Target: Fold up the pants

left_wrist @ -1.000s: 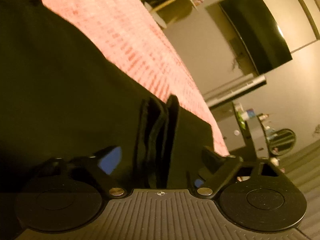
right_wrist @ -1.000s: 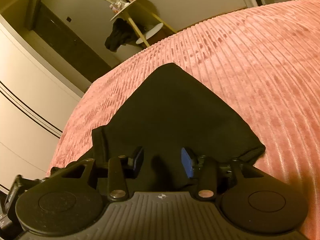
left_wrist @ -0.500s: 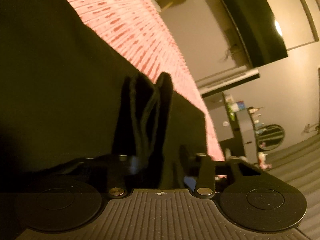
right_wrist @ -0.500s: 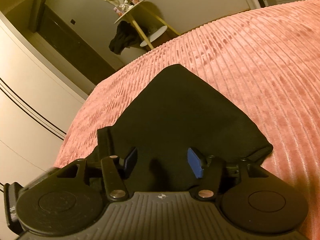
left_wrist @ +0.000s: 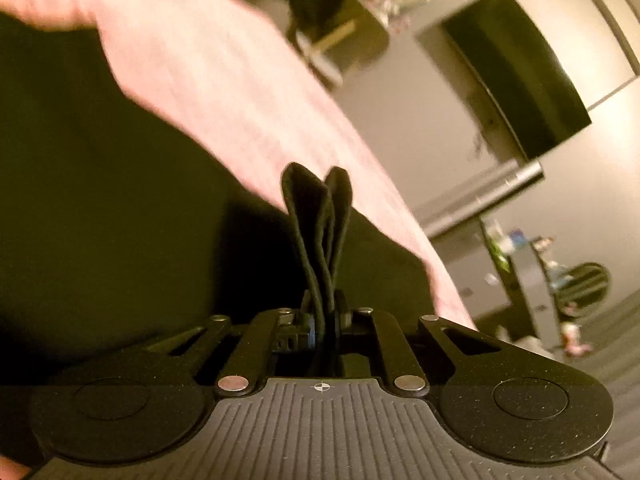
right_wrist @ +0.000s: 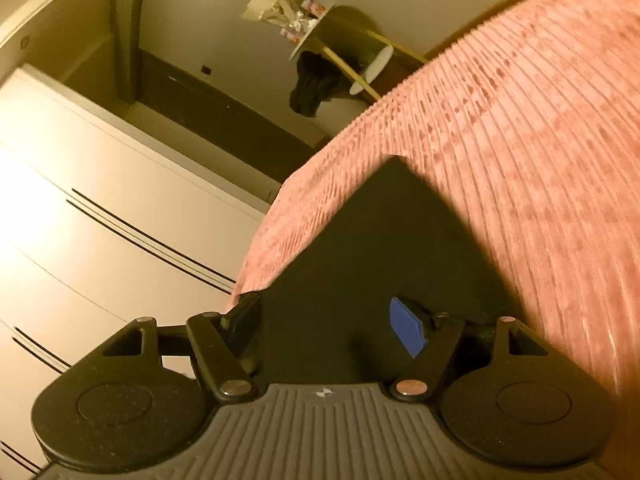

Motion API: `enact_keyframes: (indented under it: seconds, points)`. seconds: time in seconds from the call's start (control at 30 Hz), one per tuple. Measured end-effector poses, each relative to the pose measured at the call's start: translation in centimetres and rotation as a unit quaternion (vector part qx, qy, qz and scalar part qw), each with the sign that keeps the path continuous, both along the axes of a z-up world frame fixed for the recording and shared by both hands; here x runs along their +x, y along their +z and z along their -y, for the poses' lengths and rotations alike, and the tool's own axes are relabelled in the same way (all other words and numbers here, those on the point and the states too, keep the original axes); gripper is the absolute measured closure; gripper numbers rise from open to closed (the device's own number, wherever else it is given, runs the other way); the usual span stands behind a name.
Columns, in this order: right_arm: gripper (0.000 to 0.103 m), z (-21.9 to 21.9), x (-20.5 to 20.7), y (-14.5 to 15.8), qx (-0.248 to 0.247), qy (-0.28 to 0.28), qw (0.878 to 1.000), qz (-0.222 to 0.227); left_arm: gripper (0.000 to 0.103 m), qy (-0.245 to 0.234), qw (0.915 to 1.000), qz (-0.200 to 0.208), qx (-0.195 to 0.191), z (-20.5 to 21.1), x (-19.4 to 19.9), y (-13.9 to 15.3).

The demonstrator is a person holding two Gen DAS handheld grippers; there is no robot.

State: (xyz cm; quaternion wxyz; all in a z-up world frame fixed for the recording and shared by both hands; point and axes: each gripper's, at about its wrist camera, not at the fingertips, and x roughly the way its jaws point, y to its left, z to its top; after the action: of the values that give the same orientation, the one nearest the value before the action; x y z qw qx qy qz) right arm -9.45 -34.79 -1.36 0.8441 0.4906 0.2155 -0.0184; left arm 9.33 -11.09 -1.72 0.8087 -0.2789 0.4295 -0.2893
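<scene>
The black pants [left_wrist: 100,200] lie folded on a pink ribbed bedspread [left_wrist: 224,72]. My left gripper [left_wrist: 322,320] is shut on a bunched edge of the pants [left_wrist: 316,216], whose folded layers stick up between the fingers. In the right wrist view the pants [right_wrist: 380,248] lie flat with a pointed corner toward the far side. My right gripper [right_wrist: 328,328] is open over the near edge of the pants, with the blue pad [right_wrist: 406,330] showing and nothing between the fingers.
The bedspread [right_wrist: 520,140] stretches right. A white wardrobe [right_wrist: 80,208] stands close on the left. A small round table [right_wrist: 320,32] with dark clothing hanging on it stands beyond the bed. A dark TV [left_wrist: 516,68] hangs on the wall.
My left gripper has closed from open onto the bunched pants edge and lifted it. My right gripper has opened wider and shifted toward the bed's left edge.
</scene>
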Motion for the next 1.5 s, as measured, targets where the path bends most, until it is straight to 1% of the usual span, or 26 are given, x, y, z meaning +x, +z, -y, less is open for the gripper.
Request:
enact_keyframes:
  seconds: [0.07, 0.13, 0.17, 0.2, 0.23, 0.27, 0.3, 0.33, 0.4, 0.47, 0.53, 0.57, 0.6, 0.63, 0.7, 0.77, 0.87, 0.9, 0.97, 1.0, 1.07, 1.1, 1.17, 1.37, 1.43, 1.5]
  points:
    - [0.032, -0.1, 0.4, -0.1, 0.002, 0.012, 1.0, -0.009, 0.093, 0.026, 0.999, 0.011, 0.035, -1.8, -0.4, 0.4]
    - [0.033, -0.6, 1.0, 0.0, -0.018, 0.02, 0.999, -0.03, 0.092, 0.047, 0.9958, 0.009, 0.079, -3.2, -0.7, 0.1]
    - [0.036, -0.8, 1.4, -0.2, -0.028, 0.022, 0.998, -0.05, 0.091, 0.053, 0.9939, 0.003, 0.097, -3.7, -0.8, -0.4]
    - [0.046, -1.0, 1.8, -0.7, -0.031, 0.027, 0.997, -0.071, 0.081, 0.062, 0.9927, -0.011, 0.103, -4.1, -0.7, -0.9]
    - [0.056, -1.1, 2.2, -1.1, -0.03, 0.032, 0.995, -0.088, 0.07, 0.071, 0.9923, -0.036, 0.095, -4.3, -0.4, -1.5]
    - [0.061, -1.2, 2.5, -1.5, -0.032, 0.034, 0.994, -0.101, 0.064, 0.069, 0.9932, -0.05, 0.079, -4.6, 0.0, -1.9]
    - [0.069, -1.3, 2.8, -1.6, -0.039, 0.033, 0.993, -0.111, 0.053, 0.067, 0.9942, -0.054, 0.065, -4.7, 0.3, -2.0]
    - [0.076, -1.4, 3.0, -1.7, -0.049, 0.031, 0.991, -0.12, 0.051, 0.067, 0.9948, -0.054, 0.056, -4.5, 0.6, -2.2]
    - [0.082, -1.7, 3.3, -1.8, -0.063, 0.028, 0.989, -0.132, 0.052, 0.067, 0.9945, -0.052, 0.061, -3.9, 1.1, -2.6]
    - [0.084, -1.4, 3.4, -2.1, -0.058, 0.028, 0.989, -0.134, 0.059, 0.068, 0.9939, -0.043, 0.075, -3.4, 1.5, -2.8]
    - [0.084, -1.1, 3.2, -2.3, -0.049, 0.026, 0.99, -0.133, 0.076, 0.069, 0.9929, -0.034, 0.091, -3.3, 1.5, -2.8]
    - [0.084, -1.1, 3.3, -2.3, -0.048, 0.025, 0.99, -0.133, 0.077, 0.07, 0.9924, -0.032, 0.097, -3.3, 1.4, -2.7]
    - [0.084, -1.1, 3.2, -2.3, -0.048, 0.025, 0.99, -0.131, 0.081, 0.07, 0.9929, -0.035, 0.089, -3.3, 1.5, -2.8]
    - [0.084, -1.2, 3.2, -2.2, -0.05, 0.026, 0.99, -0.13, 0.088, 0.072, 0.9934, -0.037, 0.081, -3.7, 1.1, -2.9]
    - [0.082, -1.4, 3.1, -1.9, -0.055, 0.027, 0.99, -0.124, 0.091, 0.073, 0.9944, -0.027, 0.072, -4.7, 0.6, -2.6]
    - [0.081, -1.7, 2.9, -1.4, -0.064, 0.028, 0.991, -0.113, 0.091, 0.074, 0.9945, -0.004, 0.073, -6.0, -0.1, -2.0]
    - [0.081, -2.0, 2.6, -0.7, -0.074, 0.03, 0.992, -0.093, 0.092, 0.1, 0.9921, 0.028, 0.07, -6.9, -1.0, -0.5]
    - [0.081, -2.0, 2.5, -0.5, -0.076, 0.032, 0.993, -0.089, 0.092, 0.11, 0.9902, 0.035, 0.078, -7.2, -1.0, -0.3]
    - [0.082, -2.2, 2.6, -0.4, -0.081, 0.036, 0.992, -0.09, 0.09, 0.13, 0.9831, 0.041, 0.123, -7.3, -0.7, -0.1]
    - [0.082, -2.4, 2.8, -0.4, -0.087, 0.037, 0.99, -0.1, 0.086, 0.134, 0.9795, 0.032, 0.147, -7.0, -0.3, -0.3]
    - [0.082, -2.8, 3.4, -0.7, -0.102, 0.041, 0.986, -0.125, 0.078, 0.133, 0.9763, 0.0, 0.171, -6.5, 0.5, -1.1]
    - [0.082, -2.8, 3.6, -0.7, -0.105, 0.043, 0.985, -0.13, 0.071, 0.134, 0.9752, -0.011, 0.176, -6.4, 0.8, -1.4]
    - [0.082, -2.8, 3.7, -0.8, -0.106, 0.045, 0.985, -0.131, 0.068, 0.137, 0.9762, -0.012, 0.167, -6.6, 0.9, -1.4]
    - [0.082, -2.7, 3.6, -1.1, -0.102, 0.045, 0.985, -0.131, 0.058, 0.138, 0.9746, -0.007, 0.176, -6.3, 0.6, -1.1]
    - [0.082, -2.7, 3.6, -1.1, -0.104, 0.045, 0.985, -0.132, 0.052, 0.138, 0.9741, -0.004, 0.179, -6.3, 0.5, -1.1]
    - [0.082, -2.8, 3.7, -1.1, -0.105, 0.045, 0.985, -0.132, 0.05, 0.141, 0.9736, -0.003, 0.18, -6.4, 0.4, -1.2]
